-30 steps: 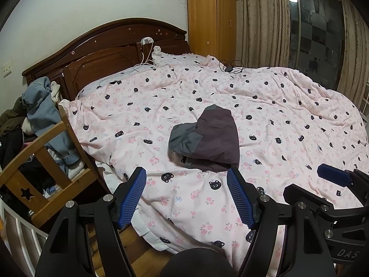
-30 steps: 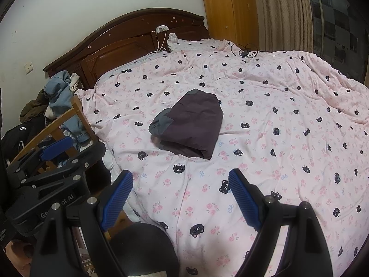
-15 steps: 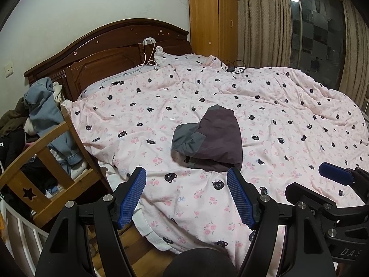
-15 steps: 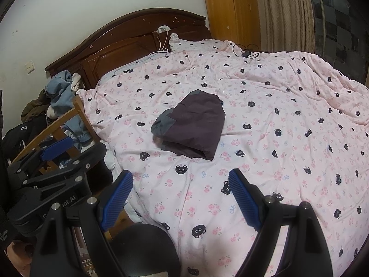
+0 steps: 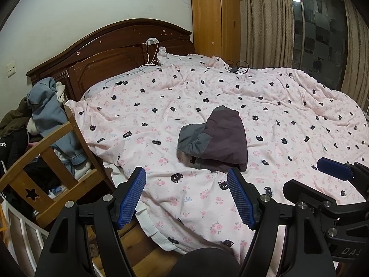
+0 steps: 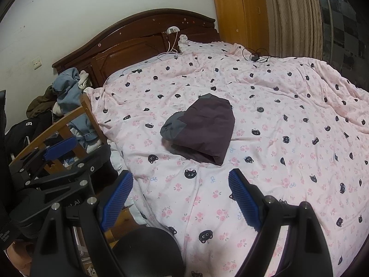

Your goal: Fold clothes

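Observation:
A folded dark purple and grey garment [image 5: 221, 138] [image 6: 203, 131] lies on the pink cat-print bedcover [image 5: 288, 106] [image 6: 288, 106]. My left gripper [image 5: 188, 184] hangs open over the near edge of the bed, a short way in front of the garment, with nothing between its blue pads. My right gripper [image 6: 182, 191] is open too, empty, and also short of the garment. Each gripper shows in the other's view: the right one's blue pad [image 5: 332, 166] at the right edge, the left one's pad [image 6: 61, 147] at the left.
A dark wooden headboard [image 5: 110, 55] stands at the back with cables [image 5: 237, 67] on the cover. A wooden chair [image 5: 41, 161] piled with clothes [image 5: 46, 106] stands left of the bed. A wardrobe [image 5: 214, 16] and curtains [image 5: 263, 20] are behind.
Both views have shifted slightly, so the garment sits a little further right in the frame. The grippers stay open and the garment lies as before.

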Motion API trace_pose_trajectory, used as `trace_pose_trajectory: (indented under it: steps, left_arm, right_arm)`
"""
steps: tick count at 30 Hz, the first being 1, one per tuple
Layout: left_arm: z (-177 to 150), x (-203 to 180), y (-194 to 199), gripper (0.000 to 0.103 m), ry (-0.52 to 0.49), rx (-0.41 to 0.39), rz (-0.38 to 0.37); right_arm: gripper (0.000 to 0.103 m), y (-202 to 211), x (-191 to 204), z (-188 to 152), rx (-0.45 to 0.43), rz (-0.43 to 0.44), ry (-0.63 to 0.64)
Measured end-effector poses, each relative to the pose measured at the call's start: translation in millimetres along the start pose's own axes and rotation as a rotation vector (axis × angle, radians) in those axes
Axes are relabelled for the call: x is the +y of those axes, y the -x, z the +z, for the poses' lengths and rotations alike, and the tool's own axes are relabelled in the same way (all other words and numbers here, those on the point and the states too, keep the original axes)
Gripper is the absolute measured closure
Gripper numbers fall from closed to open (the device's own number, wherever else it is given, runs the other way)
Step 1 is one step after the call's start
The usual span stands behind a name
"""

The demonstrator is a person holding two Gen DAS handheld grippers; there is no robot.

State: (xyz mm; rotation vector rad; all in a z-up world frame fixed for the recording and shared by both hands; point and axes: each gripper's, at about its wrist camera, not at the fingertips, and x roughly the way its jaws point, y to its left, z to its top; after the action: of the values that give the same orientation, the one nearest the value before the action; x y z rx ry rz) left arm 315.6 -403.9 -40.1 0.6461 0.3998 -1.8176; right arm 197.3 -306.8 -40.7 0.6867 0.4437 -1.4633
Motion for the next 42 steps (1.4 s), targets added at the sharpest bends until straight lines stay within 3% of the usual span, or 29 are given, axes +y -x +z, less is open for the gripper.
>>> trace_pose_trajectory:
  steps: [42]
  left_arm:
    - [-1, -13, -7, 0.034, -0.025, 0.012, -0.009]
  right_arm:
    - [0.016, 0, -13, 5, -0.014, -0.031, -0.01]
